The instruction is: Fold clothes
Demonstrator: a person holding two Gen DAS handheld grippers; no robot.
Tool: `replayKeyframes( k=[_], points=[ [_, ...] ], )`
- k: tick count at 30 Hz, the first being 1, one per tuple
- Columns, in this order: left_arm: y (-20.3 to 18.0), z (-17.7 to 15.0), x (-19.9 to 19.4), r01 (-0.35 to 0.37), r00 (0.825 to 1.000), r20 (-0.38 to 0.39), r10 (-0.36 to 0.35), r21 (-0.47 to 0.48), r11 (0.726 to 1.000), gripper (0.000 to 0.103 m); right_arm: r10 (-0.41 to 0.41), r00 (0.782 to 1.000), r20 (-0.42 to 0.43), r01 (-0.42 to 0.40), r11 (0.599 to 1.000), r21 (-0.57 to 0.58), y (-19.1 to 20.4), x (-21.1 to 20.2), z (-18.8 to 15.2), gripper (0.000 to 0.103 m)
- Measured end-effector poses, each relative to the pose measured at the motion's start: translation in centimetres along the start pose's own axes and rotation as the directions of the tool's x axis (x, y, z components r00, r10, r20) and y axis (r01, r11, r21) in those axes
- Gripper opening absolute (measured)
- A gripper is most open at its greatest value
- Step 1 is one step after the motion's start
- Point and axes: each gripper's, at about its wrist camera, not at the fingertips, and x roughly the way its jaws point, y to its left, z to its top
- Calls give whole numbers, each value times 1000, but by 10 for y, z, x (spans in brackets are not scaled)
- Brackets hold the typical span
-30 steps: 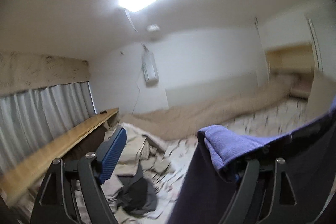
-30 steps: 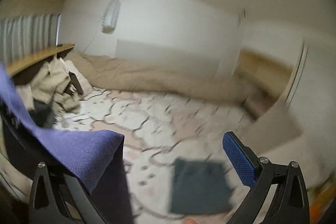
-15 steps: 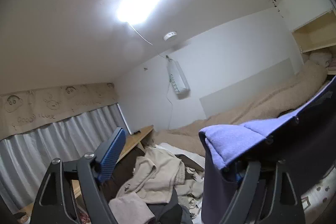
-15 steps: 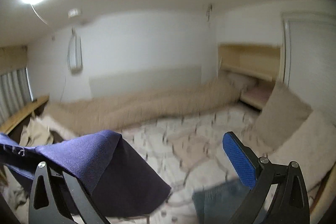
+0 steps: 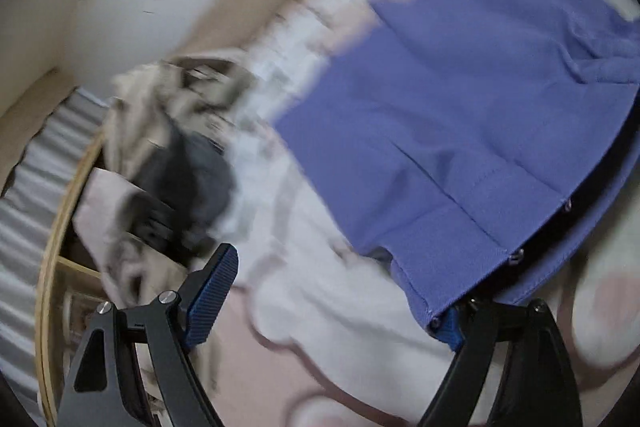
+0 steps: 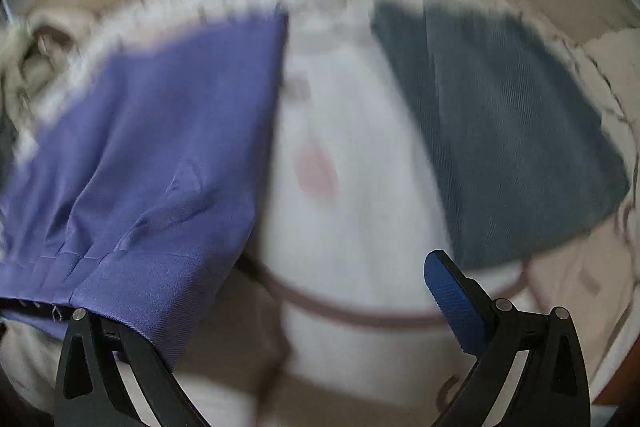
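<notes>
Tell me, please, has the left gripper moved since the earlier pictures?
Yes. The left gripper has tipped downward: its view earlier took in the ceiling light and wall unit, and now looks down on the patterned bedspread, with the purple garment spread there.

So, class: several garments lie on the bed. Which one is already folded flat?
The dark grey-green garment, lying as a neat rectangle right of the purple garment. The beige and dark clothes sit crumpled in a pile.

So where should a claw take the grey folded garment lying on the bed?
Grip the grey folded garment at its near edge, coming from the right claw side. It lies flat, apart from the purple garment, with that edge facing the open fingers.
</notes>
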Motion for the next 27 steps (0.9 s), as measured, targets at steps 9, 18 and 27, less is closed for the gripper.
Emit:
replayKeyframes(
  k=[9,18,27],
  points=[
    [-47,-39,-19,-138,990,11,138,141,980,87,34,994,105,-39,998,47,-18,-17,-52,102],
    [-76,-62,-47,-280,958,144,247,298,913,85,-74,952,296,114,986,-119,-1,-43,-102,103],
    [-67,-67,-49,-298,941,224,254,186,936,85,-137,849,510,361,855,-373,43,-64,-135,103]
  ],
)
